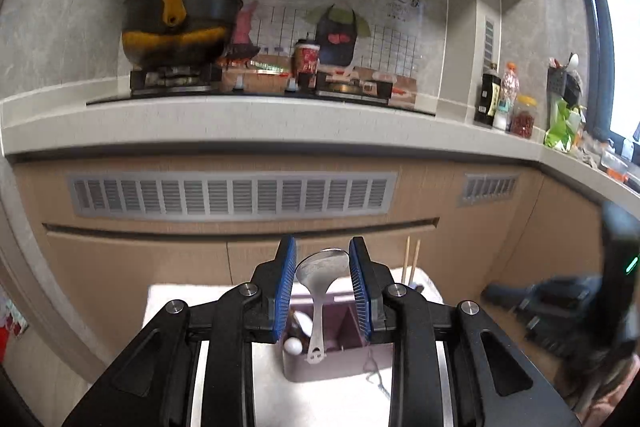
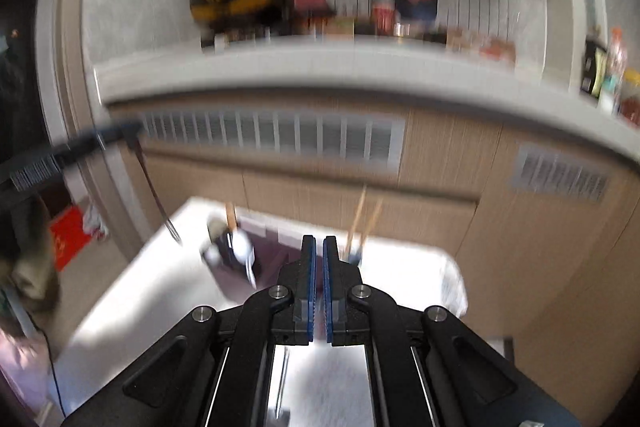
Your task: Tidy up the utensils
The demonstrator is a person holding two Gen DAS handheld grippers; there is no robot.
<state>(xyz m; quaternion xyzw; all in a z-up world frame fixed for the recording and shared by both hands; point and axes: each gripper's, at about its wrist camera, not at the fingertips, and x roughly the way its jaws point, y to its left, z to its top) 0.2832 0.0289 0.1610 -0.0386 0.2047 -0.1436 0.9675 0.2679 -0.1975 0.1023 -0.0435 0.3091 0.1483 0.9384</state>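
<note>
My left gripper [image 1: 322,255] is shut on the bowl of a metal spoon [image 1: 320,267], pinched between the blue pads. The handle hangs down over a pink utensil holder [image 1: 332,367] on a white table [image 1: 224,307]. Two wooden chopsticks [image 1: 412,261] stand up at the holder's far right, and a white-tipped utensil [image 1: 294,346] sits in its left part. In the blurred right wrist view, my right gripper [image 2: 319,247] is shut with nothing in it, above the holder [image 2: 272,247] and near the chopsticks [image 2: 364,215]. At the left there, the spoon [image 2: 158,199] dangles from the left gripper.
Behind the table runs a kitchen counter [image 1: 280,131] over wooden cabinet fronts with vents. A dark wok with a yellow handle [image 1: 176,23] sits on the stove, and a red cup [image 1: 306,61] stands beside it. Bottles and jars [image 1: 504,99] crowd the right end. A cable [image 1: 376,375] lies on the table.
</note>
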